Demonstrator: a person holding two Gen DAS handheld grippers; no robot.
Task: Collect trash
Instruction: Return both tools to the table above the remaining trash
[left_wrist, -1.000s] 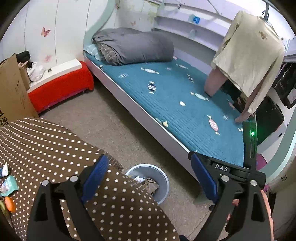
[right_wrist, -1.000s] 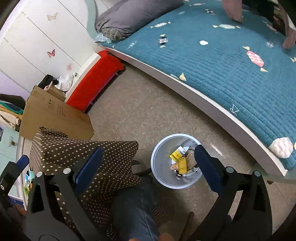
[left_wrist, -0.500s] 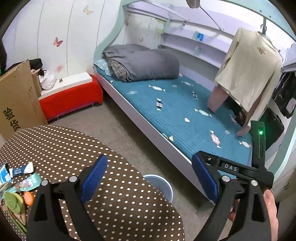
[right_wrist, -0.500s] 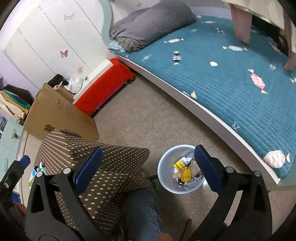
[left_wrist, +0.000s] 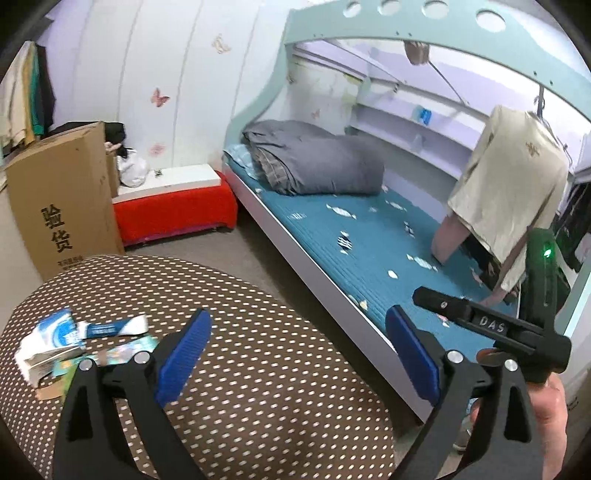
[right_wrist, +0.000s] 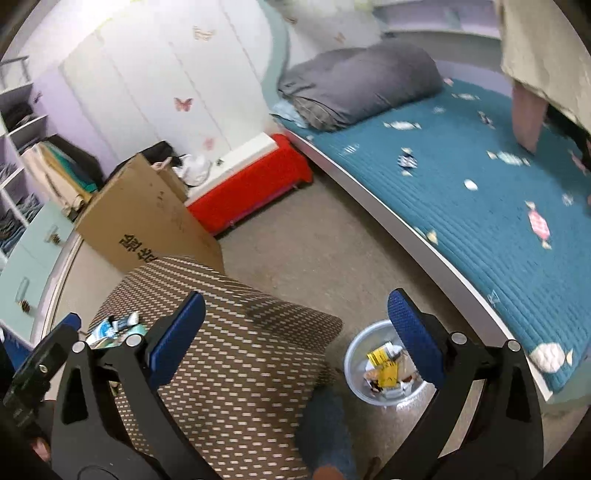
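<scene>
Several wrappers and packets (left_wrist: 70, 343) lie in a small pile at the left side of the brown polka-dot table (left_wrist: 258, 332); they also show in the right wrist view (right_wrist: 114, 326). A grey trash bin (right_wrist: 384, 363) with wrappers inside stands on the floor right of the table. My left gripper (left_wrist: 299, 356) is open and empty above the table, right of the pile. My right gripper (right_wrist: 295, 332) is open and empty, held high between the table and the bin. The right gripper also shows in the left wrist view (left_wrist: 491, 325).
A bed with a teal cover (left_wrist: 369, 243) runs along the right. A cardboard box (left_wrist: 62, 206) and a red bench (left_wrist: 173, 214) stand beyond the table. A beige shirt (left_wrist: 513, 184) hangs over the bed. My knee in jeans (right_wrist: 325, 432) is below.
Both grippers have risen and tilted up and left. The trash pile has come further into the left view, and the bin has left that view. Both stay open.
</scene>
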